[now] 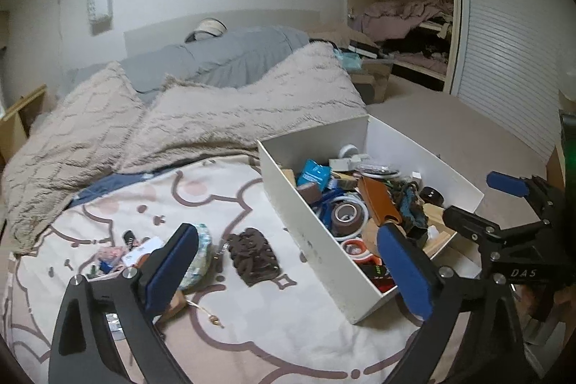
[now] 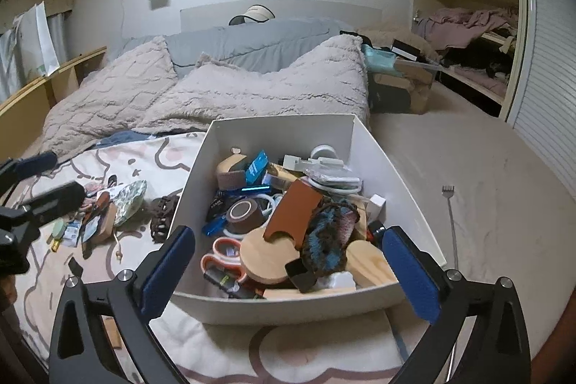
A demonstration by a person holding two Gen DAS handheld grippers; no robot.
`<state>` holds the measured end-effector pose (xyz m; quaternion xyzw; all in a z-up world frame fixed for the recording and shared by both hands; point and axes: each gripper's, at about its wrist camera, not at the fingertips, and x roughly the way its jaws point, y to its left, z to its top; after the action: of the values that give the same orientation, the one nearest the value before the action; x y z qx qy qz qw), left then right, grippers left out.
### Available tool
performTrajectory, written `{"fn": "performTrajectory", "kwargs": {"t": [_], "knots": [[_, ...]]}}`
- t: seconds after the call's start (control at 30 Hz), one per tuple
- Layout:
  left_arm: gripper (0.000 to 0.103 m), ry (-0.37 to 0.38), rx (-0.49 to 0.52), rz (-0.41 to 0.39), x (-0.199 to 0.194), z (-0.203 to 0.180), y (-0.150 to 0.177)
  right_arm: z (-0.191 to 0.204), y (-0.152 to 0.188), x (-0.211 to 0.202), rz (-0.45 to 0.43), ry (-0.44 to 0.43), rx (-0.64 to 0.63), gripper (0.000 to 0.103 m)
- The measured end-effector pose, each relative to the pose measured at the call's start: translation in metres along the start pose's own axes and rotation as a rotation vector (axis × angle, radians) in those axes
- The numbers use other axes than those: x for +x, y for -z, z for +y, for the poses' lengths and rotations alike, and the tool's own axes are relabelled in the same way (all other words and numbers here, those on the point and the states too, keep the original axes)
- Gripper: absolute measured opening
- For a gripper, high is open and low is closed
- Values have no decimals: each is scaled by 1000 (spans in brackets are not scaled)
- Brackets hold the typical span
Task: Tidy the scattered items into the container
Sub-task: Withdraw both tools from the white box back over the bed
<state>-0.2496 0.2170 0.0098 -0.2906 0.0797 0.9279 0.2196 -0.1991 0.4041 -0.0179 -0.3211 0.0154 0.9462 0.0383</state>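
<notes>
One white container (image 2: 363, 146), one brown tape roll (image 2: 245, 212), one hair claw (image 1: 253, 256), two tools.

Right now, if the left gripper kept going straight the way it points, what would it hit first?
Probably the dark brown hair claw on the bedsheet, left of the white box; the left gripper is open and empty. Depth is uncertain.

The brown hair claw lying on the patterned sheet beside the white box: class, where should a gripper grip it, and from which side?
Grip the brown hair claw across its narrow width, coming down from above. It lies flat and apart from the white box, with bare sheet on both long sides. The open left gripper is probably best placed for it.
</notes>
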Motion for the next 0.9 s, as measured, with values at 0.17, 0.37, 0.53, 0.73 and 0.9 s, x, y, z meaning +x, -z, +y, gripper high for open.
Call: {"fn": "performTrajectory", "kwargs": {"t": [0.17,0.37,0.53,0.73,0.9], "knots": [[103,-2,6,-8,-15,4,7,4,6,-13,-33,12,5,103],[103,-4,7,-31,-33,12,16,7,10,-28,-69,-4,43,103],[103,-5,-11,-54,-49,22,22,14,14,-40,-100,-3,53,103],[103,-4,-39,-74,-64,39,27,21,18,-51,-126,-10,70,103],[103,-19,-45,-85,-74,55,32,33,19,-57,-139,-19,52,103]]}}
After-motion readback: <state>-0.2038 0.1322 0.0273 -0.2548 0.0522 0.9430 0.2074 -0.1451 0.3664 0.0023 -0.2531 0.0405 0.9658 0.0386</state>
